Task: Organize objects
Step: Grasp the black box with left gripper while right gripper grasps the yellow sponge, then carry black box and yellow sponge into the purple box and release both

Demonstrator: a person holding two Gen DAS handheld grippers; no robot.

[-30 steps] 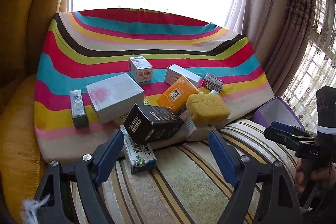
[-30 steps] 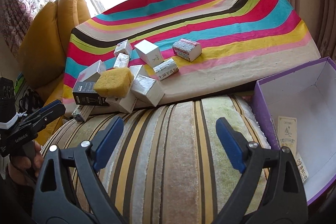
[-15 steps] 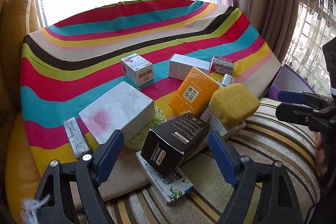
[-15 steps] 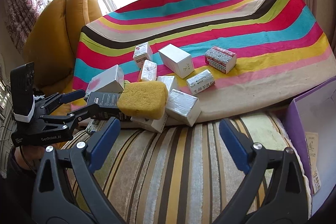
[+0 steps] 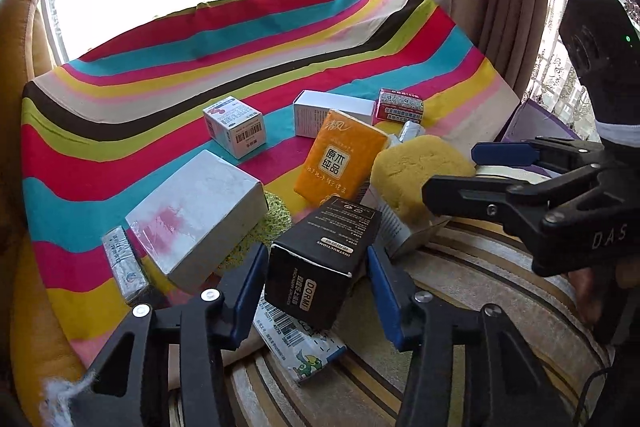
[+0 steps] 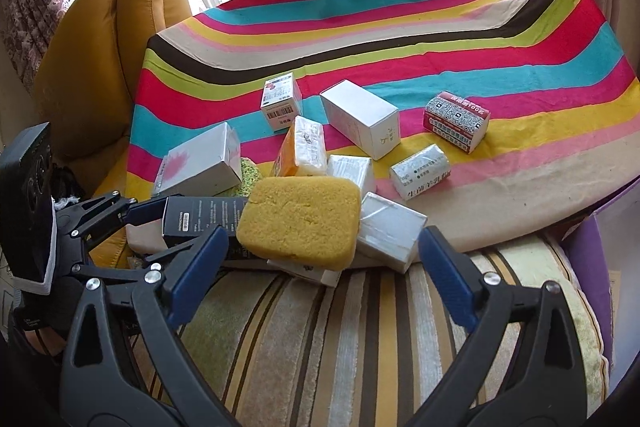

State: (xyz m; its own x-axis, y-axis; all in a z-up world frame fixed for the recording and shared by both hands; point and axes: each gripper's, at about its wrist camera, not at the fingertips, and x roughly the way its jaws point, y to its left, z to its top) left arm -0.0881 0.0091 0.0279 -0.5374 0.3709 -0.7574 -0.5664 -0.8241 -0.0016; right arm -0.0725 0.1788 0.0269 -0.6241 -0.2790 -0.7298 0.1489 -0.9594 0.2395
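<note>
Black box [image 5: 320, 263]: at the near edge of the pile on the striped cloth [image 5: 200, 67], straddled by the left claw [image 5: 316, 287], pads wide, not touching.
Right claw [image 6: 320, 267]: spread open, empty, hovering just short of the yellow sponge [image 6: 300, 219].
Progress: barely begun, nothing lifted, cartons and tissue packs all scattered.
Purple box [image 6: 600, 251]: at the right edge, likely the destination.
Hidden: purple box interior cut off; green scrubber [image 5: 260, 227] mostly buried under the white carton [image 5: 196, 215].

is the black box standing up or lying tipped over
Tipped: the black box lies slanted on its side, propped on the blue-and-white carton, between the open left tool fingers.
</note>
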